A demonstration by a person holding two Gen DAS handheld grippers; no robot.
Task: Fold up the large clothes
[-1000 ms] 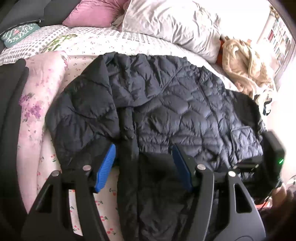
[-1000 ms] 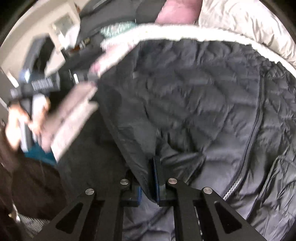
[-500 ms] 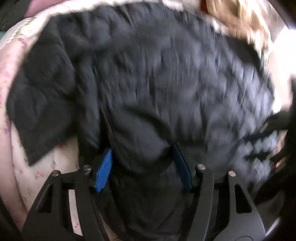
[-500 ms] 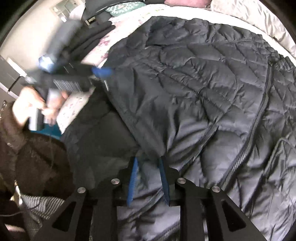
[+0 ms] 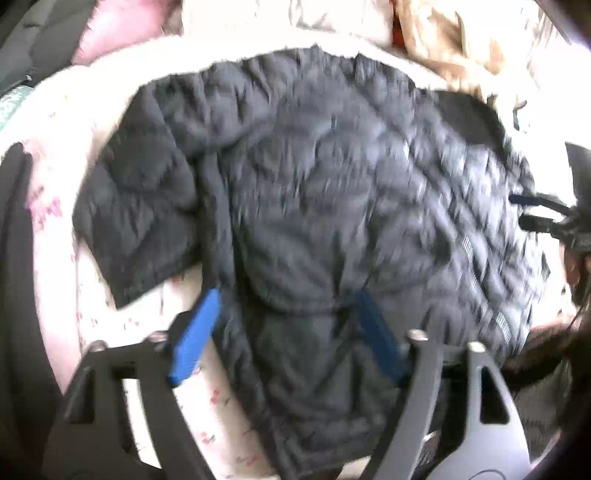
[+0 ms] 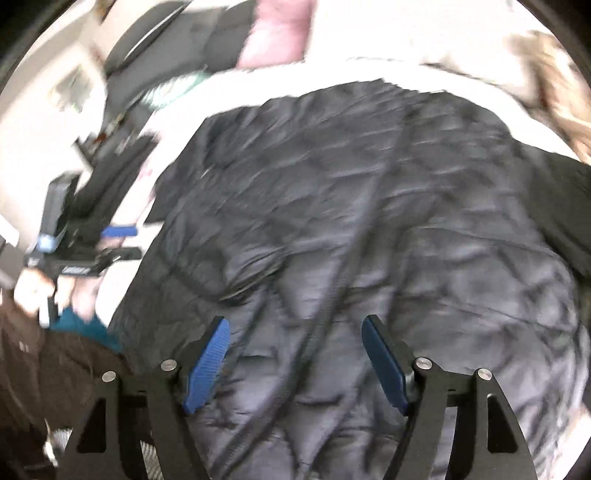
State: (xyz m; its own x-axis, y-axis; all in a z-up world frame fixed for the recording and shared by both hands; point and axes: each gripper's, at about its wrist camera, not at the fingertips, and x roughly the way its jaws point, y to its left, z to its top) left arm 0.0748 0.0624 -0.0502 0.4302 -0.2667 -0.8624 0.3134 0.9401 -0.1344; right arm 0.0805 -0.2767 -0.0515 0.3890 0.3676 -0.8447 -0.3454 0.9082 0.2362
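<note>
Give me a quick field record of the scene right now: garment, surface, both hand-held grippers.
garment: dark quilted jacket, spread out, one panel folded over
surface: bed with floral sheet
left hand-held gripper: jaws opening, pads apart over the jacket's lower edge, not pinching it
right hand-held gripper: jaws opening, nothing clamped, jacket fabric below
background: pink pillow, beige blanket
image quality: motion blur in both views

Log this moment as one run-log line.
stage: fold laid | jacket: on bed | left claw: opening, unclamped | right claw: opening, released
</note>
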